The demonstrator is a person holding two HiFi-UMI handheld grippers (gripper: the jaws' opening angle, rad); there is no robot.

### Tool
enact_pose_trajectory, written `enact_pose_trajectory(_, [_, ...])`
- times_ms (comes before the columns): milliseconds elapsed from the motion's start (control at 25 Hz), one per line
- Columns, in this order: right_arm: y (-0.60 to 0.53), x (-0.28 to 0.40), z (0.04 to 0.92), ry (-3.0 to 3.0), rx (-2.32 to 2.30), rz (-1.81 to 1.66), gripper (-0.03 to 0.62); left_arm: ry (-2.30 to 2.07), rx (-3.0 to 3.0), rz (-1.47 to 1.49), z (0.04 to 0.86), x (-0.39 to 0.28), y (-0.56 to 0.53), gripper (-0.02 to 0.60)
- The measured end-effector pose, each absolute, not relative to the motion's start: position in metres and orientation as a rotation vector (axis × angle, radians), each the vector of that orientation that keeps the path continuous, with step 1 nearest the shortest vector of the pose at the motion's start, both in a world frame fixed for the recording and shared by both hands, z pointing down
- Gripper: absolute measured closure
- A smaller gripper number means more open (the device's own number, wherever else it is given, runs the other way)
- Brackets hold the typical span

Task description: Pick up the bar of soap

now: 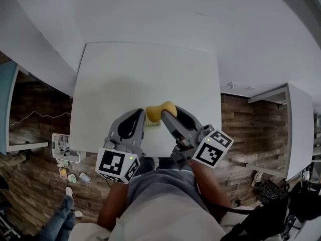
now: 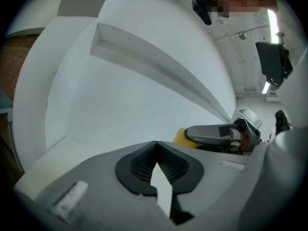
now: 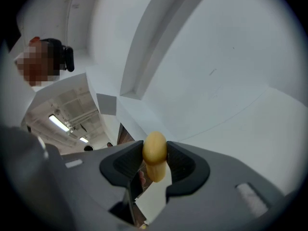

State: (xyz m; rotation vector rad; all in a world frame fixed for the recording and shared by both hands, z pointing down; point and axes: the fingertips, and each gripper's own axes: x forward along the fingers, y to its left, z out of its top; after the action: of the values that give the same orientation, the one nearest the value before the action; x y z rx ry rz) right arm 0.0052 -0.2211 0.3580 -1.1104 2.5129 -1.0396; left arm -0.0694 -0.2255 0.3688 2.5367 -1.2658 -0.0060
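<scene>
Above the near part of the white desk [image 1: 125, 74], one yellow bar of soap [image 3: 155, 152] is clamped between the two dark ribbed pads [image 3: 123, 165] of the right tool [image 1: 170, 114]. The pads press on its two broad faces. The rounded top of the bar stands above the jaws and its lower end hangs in the gap between them. In the right gripper view it touches nothing but those pads. From overhead the bar shows a waisted outline, wider at both ends, and it sticks out ahead of the tool's tips. How far it is off the desk top, I cannot tell.

Just to the left of the bar is the left tool [image 2: 156, 144]. Its two jaws are pressed together tip to tip with nothing between them. It lies close beside the soap and the right tool, apart from both.

There are two tools in all. Each carries one cube with black-and-white square markers, the left cube [image 1: 118, 165] and the right cube [image 1: 213, 148], both at the person's end. The person's forearms and grey shirt [image 1: 165, 200] fill the bottom of the head view.

There is one desk, against a white wall [image 1: 200, 14], and I see nothing else resting on it for certain. The floor [image 1: 40, 124] around it is brown wood plank. On it to the left are a small white tray-like thing [image 1: 65, 148] and a few small items too tiny to name. Another person's legs [image 1: 62, 215] are down there too.
</scene>
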Motion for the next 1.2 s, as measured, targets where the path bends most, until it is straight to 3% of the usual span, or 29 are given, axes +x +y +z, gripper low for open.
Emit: enact_pose_trajectory(1200, [-0.2184, 0.0077, 0.3528, 2.474, -1.126, -1.021, 0.441, -1.271, 2.525, -0.024, 0.3682, -0.0718, -0.2245, 0.58])
